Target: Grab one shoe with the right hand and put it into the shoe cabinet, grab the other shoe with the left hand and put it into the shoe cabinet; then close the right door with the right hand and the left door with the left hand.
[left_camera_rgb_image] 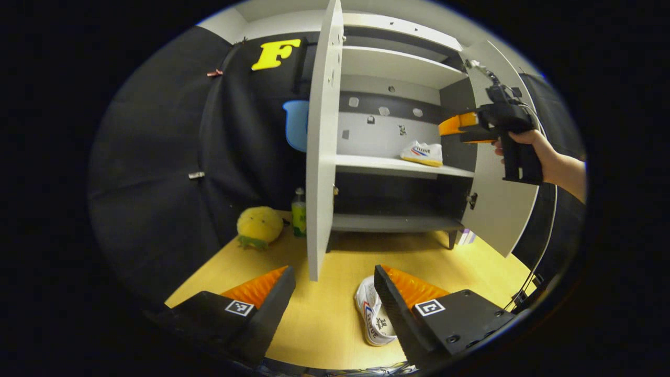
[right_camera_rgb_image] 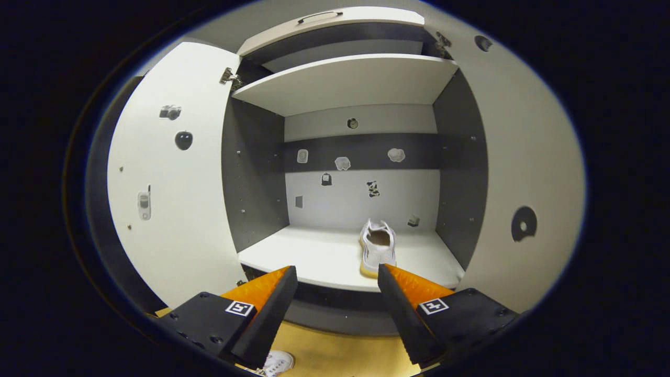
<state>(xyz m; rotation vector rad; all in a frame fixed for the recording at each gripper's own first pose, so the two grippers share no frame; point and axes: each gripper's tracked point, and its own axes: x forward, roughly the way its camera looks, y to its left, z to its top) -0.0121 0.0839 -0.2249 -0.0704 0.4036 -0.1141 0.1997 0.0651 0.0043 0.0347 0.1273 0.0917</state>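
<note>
On the shelf (right_camera_rgb_image: 314, 256), shoe (right_camera_rgb_image: 378, 246) lies heel-outward, apparently — both tongs released.

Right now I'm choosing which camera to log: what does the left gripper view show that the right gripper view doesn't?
Left gripper view: a yellow plush toy, a green plastic bottle, and the right claw, open, in a hand. Right gripper view: picture stickers on the white left door's inner face. Shared: the open white shoe cabinet, one white sneaker on its middle shelf, the other white sneaker on the yellow wooden floor.
</note>
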